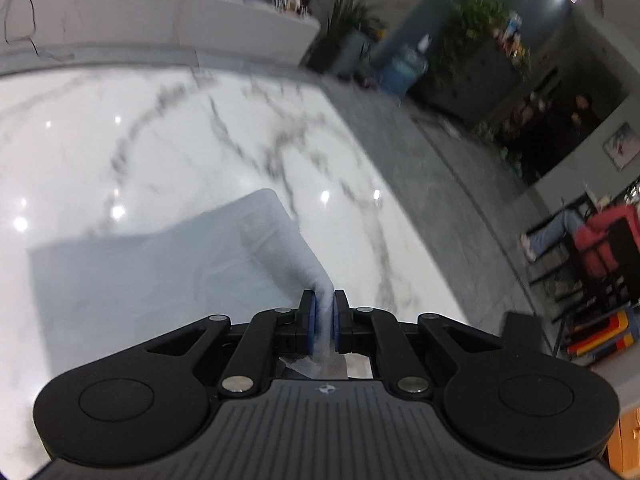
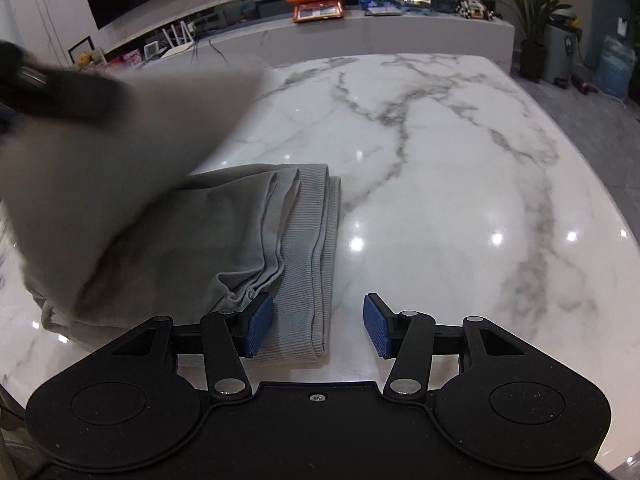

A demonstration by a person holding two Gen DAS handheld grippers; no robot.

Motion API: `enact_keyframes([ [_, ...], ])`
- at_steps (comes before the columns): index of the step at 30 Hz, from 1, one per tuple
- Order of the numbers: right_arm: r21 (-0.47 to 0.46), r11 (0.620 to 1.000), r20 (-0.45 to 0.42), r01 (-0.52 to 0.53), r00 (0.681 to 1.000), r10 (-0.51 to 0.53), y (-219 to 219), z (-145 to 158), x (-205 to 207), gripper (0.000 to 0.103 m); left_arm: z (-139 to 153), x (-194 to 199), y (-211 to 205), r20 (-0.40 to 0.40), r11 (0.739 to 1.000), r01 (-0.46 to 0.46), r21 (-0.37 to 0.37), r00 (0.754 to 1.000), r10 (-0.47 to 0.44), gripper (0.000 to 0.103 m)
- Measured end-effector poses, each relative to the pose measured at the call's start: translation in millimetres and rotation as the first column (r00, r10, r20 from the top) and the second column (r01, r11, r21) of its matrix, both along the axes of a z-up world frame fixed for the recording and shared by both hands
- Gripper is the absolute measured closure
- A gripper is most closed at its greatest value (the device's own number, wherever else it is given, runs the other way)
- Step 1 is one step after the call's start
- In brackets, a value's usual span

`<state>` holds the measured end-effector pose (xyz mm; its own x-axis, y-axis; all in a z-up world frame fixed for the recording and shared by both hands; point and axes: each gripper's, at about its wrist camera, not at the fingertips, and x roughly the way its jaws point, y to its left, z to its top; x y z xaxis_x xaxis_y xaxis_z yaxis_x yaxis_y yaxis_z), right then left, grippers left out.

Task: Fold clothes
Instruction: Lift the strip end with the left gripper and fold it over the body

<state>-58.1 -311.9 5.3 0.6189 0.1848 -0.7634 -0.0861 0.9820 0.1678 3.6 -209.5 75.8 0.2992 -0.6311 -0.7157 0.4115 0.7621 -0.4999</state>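
Note:
A grey garment (image 2: 240,232) lies on the white marble table (image 2: 440,184), its ribbed hem (image 2: 308,272) running toward the near edge. My right gripper (image 2: 317,322) hovers open over that hem, with the hem's near end lying between the blue pads untouched. In the left wrist view my left gripper (image 1: 324,312) is shut on a bunched edge of the same pale grey garment (image 1: 160,276), which trails away to the left. The right wrist view shows that lifted, blurred flap (image 2: 100,152) at the left, with the dark left gripper (image 2: 52,92) at its top.
A low marble ledge (image 2: 400,28) behind the table carries an orange box (image 2: 320,8), pictures and small items. Potted plants (image 2: 536,20) and a bin stand on the grey floor at the right. A seated person (image 1: 592,240) is far right in the left wrist view.

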Motion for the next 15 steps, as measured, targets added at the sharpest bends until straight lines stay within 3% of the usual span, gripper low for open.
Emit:
enact_keyframes([
  [6, -0.002, 1.000, 0.004, -0.024, 1.000, 0.024, 3.1, 0.5, -0.8, 0.054, -30.7, 12.3, -12.5, -0.068, 1.000, 0.009, 0.006, 0.998, -0.008, 0.095],
  [9, -0.014, 0.999, 0.001, -0.040, 0.999, 0.040, 6.0, 0.6, -2.4, 0.054, -41.0, 17.4, -9.9, -0.098, 0.999, 0.000, -0.032, 0.995, -0.003, 0.092],
  [13, -0.025, 0.999, -0.004, -0.027, 1.000, 0.027, 3.6, 6.9, -9.4, 0.053, -39.4, 19.9, 0.3, -0.120, 0.995, 0.000, -0.095, 0.993, -0.011, 0.077],
  [15, -0.037, 0.999, -0.003, 0.021, 1.000, -0.022, -2.7, 14.3, -16.1, 0.053, -25.2, 3.8, 10.3, -0.107, 0.992, -0.002, -0.129, 0.994, -0.012, 0.069],
])
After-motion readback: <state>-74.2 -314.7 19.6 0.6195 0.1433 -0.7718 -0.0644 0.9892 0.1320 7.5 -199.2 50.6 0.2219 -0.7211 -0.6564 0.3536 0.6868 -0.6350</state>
